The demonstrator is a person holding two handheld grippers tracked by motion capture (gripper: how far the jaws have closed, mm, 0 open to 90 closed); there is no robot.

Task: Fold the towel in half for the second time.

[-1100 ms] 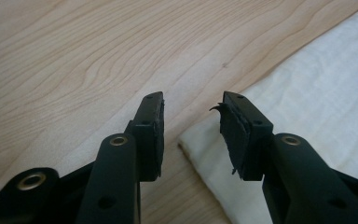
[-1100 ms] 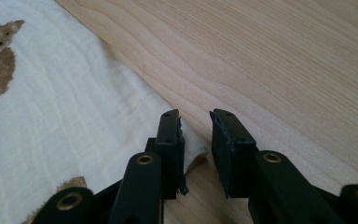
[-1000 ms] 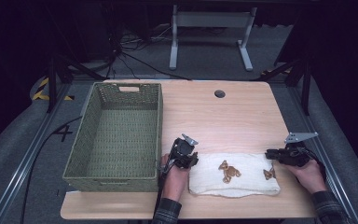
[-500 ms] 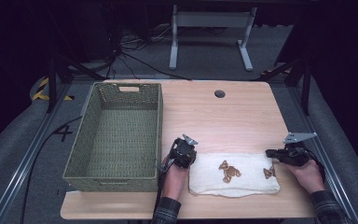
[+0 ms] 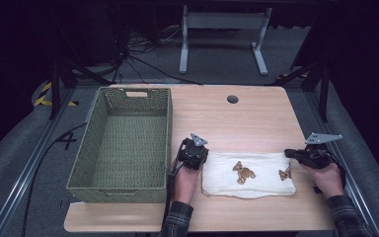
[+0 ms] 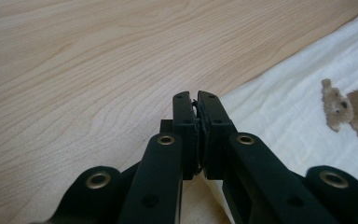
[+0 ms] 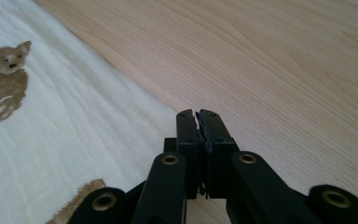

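A white cloth with brown bear prints lies folded in a flat strip near the table's front edge. My left gripper is at its far left corner and my right gripper is at its far right corner. In the left gripper view the jaws are pressed together where the cloth runs under them. The right gripper view has its own jaws shut at the edge of the cloth, with a bear print at the left.
A large green woven basket stands with nothing in it at the table's left, close to my left hand. Bare wooden tabletop stretches beyond the cloth, with a round cable hole near the far edge. The table's right edge is near my right hand.
Both grippers have moved a little away from the person, and the cloth has slid with them toward the middle of the table.
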